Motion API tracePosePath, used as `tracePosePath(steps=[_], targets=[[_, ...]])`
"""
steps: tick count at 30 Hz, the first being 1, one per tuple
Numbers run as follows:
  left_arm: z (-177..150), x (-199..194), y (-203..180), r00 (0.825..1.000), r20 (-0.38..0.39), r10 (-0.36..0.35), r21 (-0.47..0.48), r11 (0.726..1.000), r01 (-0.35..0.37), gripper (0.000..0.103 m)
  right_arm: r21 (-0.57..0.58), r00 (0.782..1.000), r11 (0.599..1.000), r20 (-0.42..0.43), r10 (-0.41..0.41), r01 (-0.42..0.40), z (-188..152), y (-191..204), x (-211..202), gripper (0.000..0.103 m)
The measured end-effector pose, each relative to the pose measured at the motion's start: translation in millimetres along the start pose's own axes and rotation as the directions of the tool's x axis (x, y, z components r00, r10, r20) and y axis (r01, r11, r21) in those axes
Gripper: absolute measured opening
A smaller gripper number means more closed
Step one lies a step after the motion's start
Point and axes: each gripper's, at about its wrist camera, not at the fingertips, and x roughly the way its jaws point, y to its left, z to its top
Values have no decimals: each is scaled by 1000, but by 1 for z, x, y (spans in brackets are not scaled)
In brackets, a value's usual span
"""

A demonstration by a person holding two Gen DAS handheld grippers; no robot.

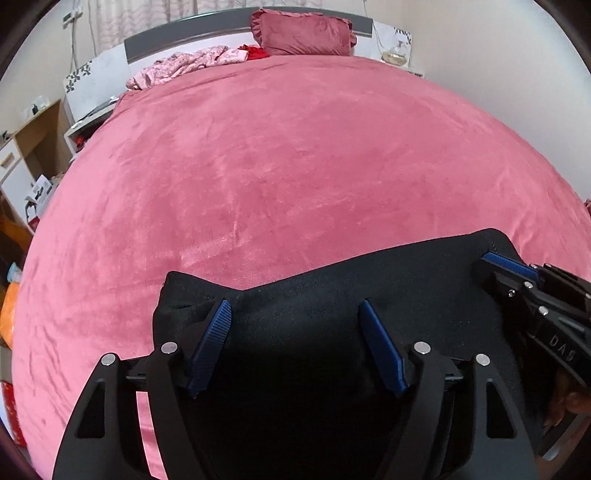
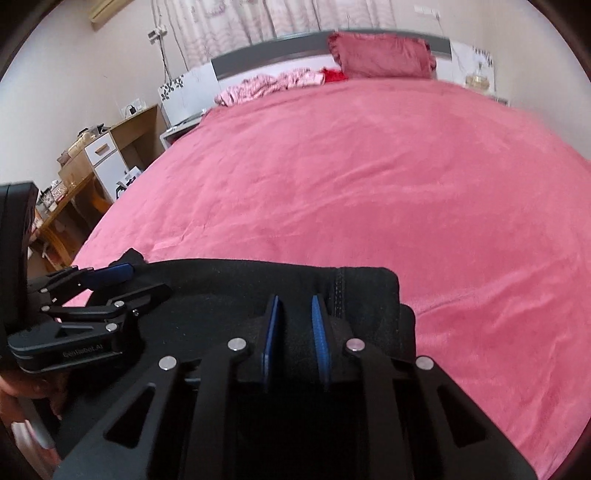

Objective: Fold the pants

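Observation:
Black pants (image 1: pixel 314 280) lie as a folded stack on the near part of the pink bed (image 1: pixel 295 147). My left gripper (image 1: pixel 294 312) stands open over the stack's left end, blue pads wide apart, cloth beneath them and not pinched. In the right wrist view the pants (image 2: pixel 240 284) fill the foreground. My right gripper (image 2: pixel 295 308) has its pads close together with a ridge of black cloth clamped between them, beside a stitched seam. The right gripper (image 1: pixel 506 264) also shows at the stack's far right corner, and the left gripper (image 2: pixel 125 280) at its left corner.
A pink pillow (image 1: pixel 303 35) and crumpled pink clothing (image 1: pixel 184 66) lie at the headboard. A wooden shelf unit (image 1: pixel 33 140) and clutter stand left of the bed. A lamp (image 1: pixel 397 53) sits on the right nightstand. A hand (image 2: pixel 22 387) holds the left gripper.

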Motion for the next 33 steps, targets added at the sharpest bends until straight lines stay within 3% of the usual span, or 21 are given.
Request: tracePosePath(steps=[6, 8, 11, 16, 19, 22, 26, 30, 33], targets=[[-9, -15, -2, 999, 29, 13, 12, 1000, -13, 72, 10, 1000, 1000, 10, 16, -16, -4, 1, -19, 22], [-14, -22, -3, 999, 38, 25, 6, 1000, -25, 72, 12, 999, 999, 15, 30, -30, -11, 4, -28, 41], [-23, -32, -2, 998, 50, 32, -20, 999, -31, 74, -42, 1000, 999, 24, 13, -12, -22, 18, -41, 62], [-37, -48, -2, 998, 49, 44, -38, 998, -42, 80, -122, 998, 991, 27, -54, 57, -40, 33, -56, 76], [-46, -54, 1, 998, 28, 48, -72, 996, -46, 88, -71, 996, 993, 23, -91, 92, -46, 26, -58, 90], [-60, -59, 13, 1000, 13, 15, -157, 987, -13, 89, 25, 994, 994, -37, -105, 106, -55, 11, -51, 91], [-76, -61, 18, 1000, -17, -25, -178, 984, 22, 90, 155, 996, 986, -76, -49, 61, -61, -9, -50, 94], [-93, -63, 29, 993, -38, -113, -281, 955, 97, 90, 299, 990, 954, -131, 52, -11, -68, -28, -45, 97], [-97, -65, 30, 990, -45, -137, -305, 945, 117, 90, 371, 983, 927, -143, 116, -55, -70, -39, -44, 98]])
